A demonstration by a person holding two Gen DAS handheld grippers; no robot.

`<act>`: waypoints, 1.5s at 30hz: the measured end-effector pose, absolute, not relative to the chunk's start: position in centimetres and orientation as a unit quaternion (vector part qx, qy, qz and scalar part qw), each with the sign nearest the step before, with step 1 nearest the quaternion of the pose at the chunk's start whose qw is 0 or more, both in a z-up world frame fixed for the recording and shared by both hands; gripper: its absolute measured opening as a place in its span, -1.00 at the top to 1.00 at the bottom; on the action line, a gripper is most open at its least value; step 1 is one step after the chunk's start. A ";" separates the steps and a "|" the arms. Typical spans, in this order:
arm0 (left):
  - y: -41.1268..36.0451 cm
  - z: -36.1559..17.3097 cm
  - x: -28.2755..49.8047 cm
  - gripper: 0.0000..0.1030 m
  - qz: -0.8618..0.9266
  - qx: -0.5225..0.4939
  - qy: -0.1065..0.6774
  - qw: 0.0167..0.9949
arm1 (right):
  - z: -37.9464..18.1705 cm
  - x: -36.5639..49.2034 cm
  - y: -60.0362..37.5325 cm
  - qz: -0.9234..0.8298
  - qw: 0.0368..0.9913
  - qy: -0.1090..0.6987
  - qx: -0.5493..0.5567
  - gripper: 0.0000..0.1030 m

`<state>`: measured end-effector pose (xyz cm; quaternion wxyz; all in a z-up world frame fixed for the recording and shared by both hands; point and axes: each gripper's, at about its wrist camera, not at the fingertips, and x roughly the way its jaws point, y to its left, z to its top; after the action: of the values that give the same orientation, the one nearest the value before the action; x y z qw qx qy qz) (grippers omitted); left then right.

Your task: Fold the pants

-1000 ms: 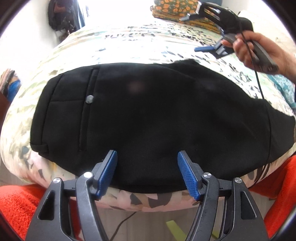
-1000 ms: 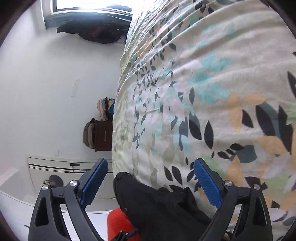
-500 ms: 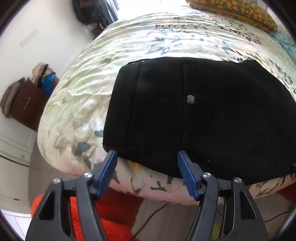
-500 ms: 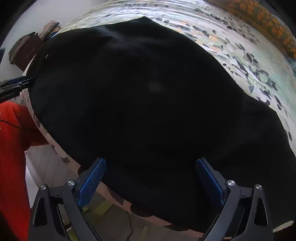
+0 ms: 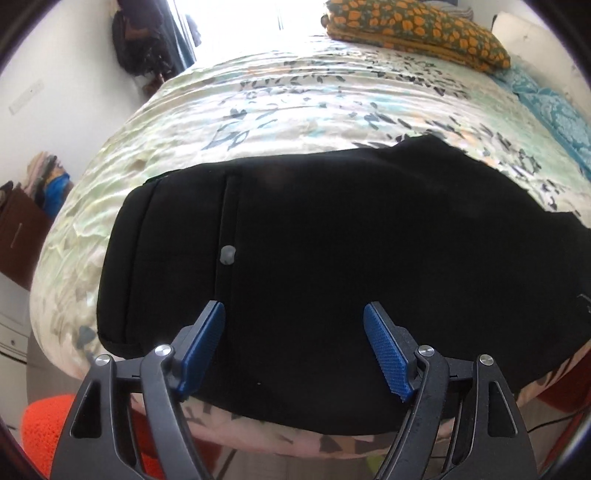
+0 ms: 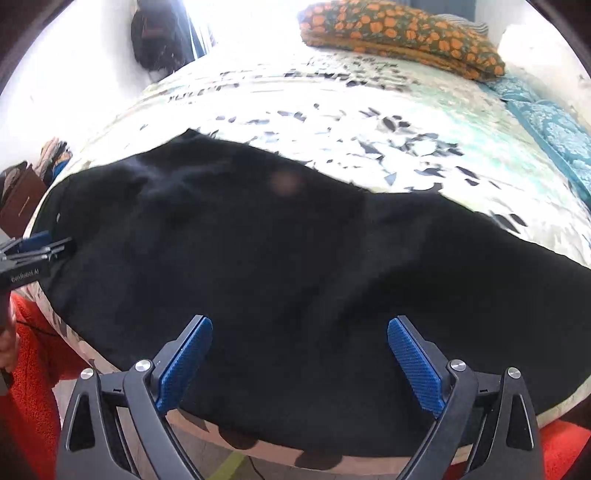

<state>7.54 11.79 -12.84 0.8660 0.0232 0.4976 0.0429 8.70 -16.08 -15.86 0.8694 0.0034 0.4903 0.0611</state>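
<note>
Black pants (image 5: 332, 277) lie flat along the bed (image 5: 295, 110) edge, and with the right gripper (image 6: 299, 365) swung back over them beside the left gripper (image 5: 293, 347), whose jaws are opening, both wide and empty, a fold looks ready to start.

- A bed (image 5: 258, 122) with a leaf-print sheet fills most of the room.
- At its far edge lies an orange-flowered pillow (image 5: 417, 31); a teal patterned cloth (image 5: 554, 110) runs along the right edge.
- Strong daylight comes from a window (image 5: 251, 22) beyond.
- White walls (image 5: 55, 74); a dark bag (image 5: 142, 40) hangs left of the window.
- A brown cabinet (image 5: 18, 236) stands at left, clothes piled on top.
</note>
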 end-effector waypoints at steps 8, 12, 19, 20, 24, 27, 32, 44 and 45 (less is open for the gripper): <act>3.7 -9.8 12.7 -0.55 -0.032 0.053 0.437 0.897 | -16.3 9.3 -23.4 -0.063 0.877 0.475 0.041 -0.87; 3.7 -10.9 18.5 -0.56 -0.010 -0.001 0.430 0.903 | -15.7 8.9 -25.9 -0.089 0.885 0.452 0.066 -0.87; 3.6 -17.3 22.8 -0.89 0.008 0.035 0.479 0.877 | -18.4 10.7 -26.9 -0.115 0.871 0.475 0.057 -1.00; 3.4 -17.3 22.7 -0.89 0.011 0.041 0.476 0.878 | -18.5 10.8 -26.8 -0.116 0.870 0.476 0.054 -1.00; 3.5 -17.1 22.5 -0.90 0.014 0.045 0.474 0.879 | -18.8 10.9 -26.8 -0.121 0.870 0.475 0.054 -1.00; 3.5 -17.0 22.4 -0.90 0.015 0.048 0.474 0.879 | -19.0 10.8 -26.6 -0.124 0.872 0.471 0.049 -1.00; 3.5 -17.0 22.5 -0.90 0.014 0.046 0.474 0.879 | -19.0 10.8 -26.6 -0.124 0.872 0.471 0.047 -1.00; 3.5 -17.0 22.5 -0.90 0.014 0.046 0.474 0.879 | -18.9 10.9 -26.6 -0.122 0.870 0.476 0.045 -1.00; 3.5 -17.0 22.5 -0.90 0.014 0.046 0.474 0.879 | -18.9 10.9 -26.6 -0.122 0.870 0.475 0.045 -1.00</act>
<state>22.49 3.53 -17.00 0.8790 0.0462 0.4743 0.0144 10.89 -26.59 -18.93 0.8702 0.0454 0.4753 -0.1215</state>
